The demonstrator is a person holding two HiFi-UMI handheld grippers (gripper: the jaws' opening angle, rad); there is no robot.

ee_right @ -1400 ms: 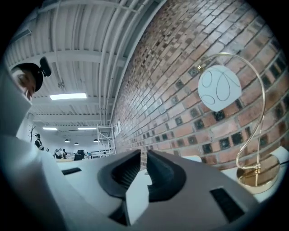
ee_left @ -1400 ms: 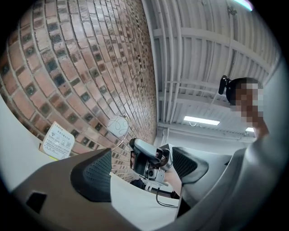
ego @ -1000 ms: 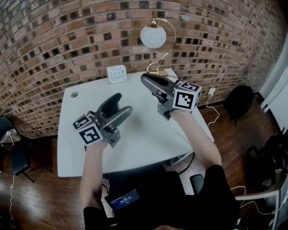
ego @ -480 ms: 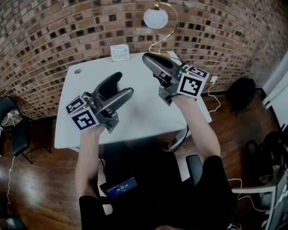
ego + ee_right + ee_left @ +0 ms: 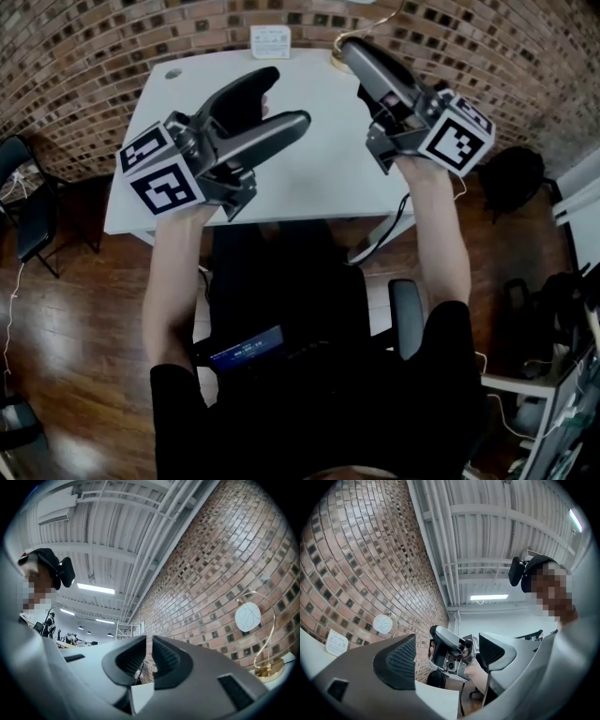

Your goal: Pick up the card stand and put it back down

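Note:
The card stand (image 5: 270,39) is a small white upright card at the far edge of the white table (image 5: 323,164); it also shows low on the left in the left gripper view (image 5: 336,643). Both grippers are held up in the air above the table's near half, well short of the stand. My left gripper (image 5: 281,98) has its jaws wide apart and empty; between them (image 5: 447,656) I see the right gripper and a hand. My right gripper (image 5: 349,47) points toward the far right corner, its jaws (image 5: 149,656) drawn together to a thin slit with nothing held.
A gold arc lamp with a white disc (image 5: 247,617) and a brass base (image 5: 268,670) stands at the table's far right corner. A brick wall runs behind. A black chair (image 5: 26,211) stands at left, an office chair (image 5: 281,291) at the near edge, cables at right.
Both grippers have risen toward the head camera and look larger. The table and card stand have slid to the top of the view. Jaw openings look unchanged.

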